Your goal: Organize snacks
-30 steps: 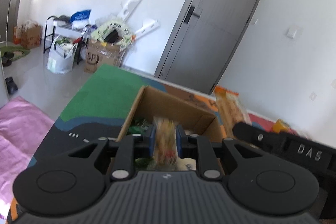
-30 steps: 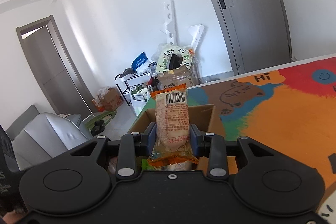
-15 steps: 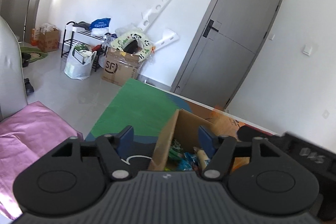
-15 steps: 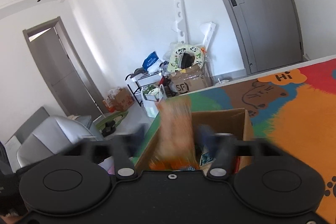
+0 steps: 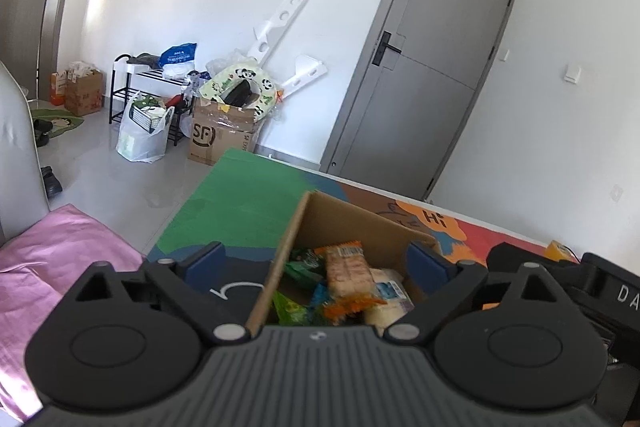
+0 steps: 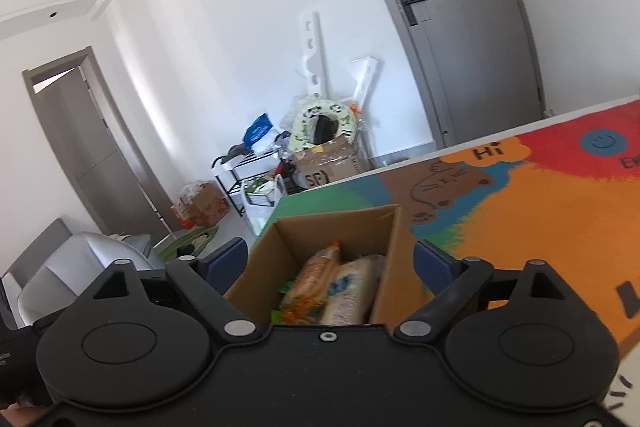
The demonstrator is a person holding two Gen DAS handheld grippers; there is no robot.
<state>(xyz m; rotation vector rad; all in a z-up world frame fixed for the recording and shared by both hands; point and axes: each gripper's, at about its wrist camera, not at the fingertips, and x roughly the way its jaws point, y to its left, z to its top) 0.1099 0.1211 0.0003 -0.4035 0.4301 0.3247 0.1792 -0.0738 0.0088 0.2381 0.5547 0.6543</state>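
Both two-finger grippers spread wide and empty above the open brown cardboard box (image 5: 352,223) of snacks

The left gripper (image 5: 318,261) has just been opening its jaws, and nothing sits between its blue pads (image 5: 204,263); the right gripper (image 6: 328,261) has likewise just been opening and grips nothing. The box rests on a colourful cartoon play mat (image 6: 540,211), at 12 o'clock from each gripper. Inside lie an orange-edged clear packet of biscuits (image 5: 348,275), a white wrapped snack pack (image 5: 390,297) at its 3 o'clock, and green wrappers (image 5: 294,307) at its 8 o'clock. A grey door (image 5: 420,75) stands at 1 o'clock from the box in the left wrist view
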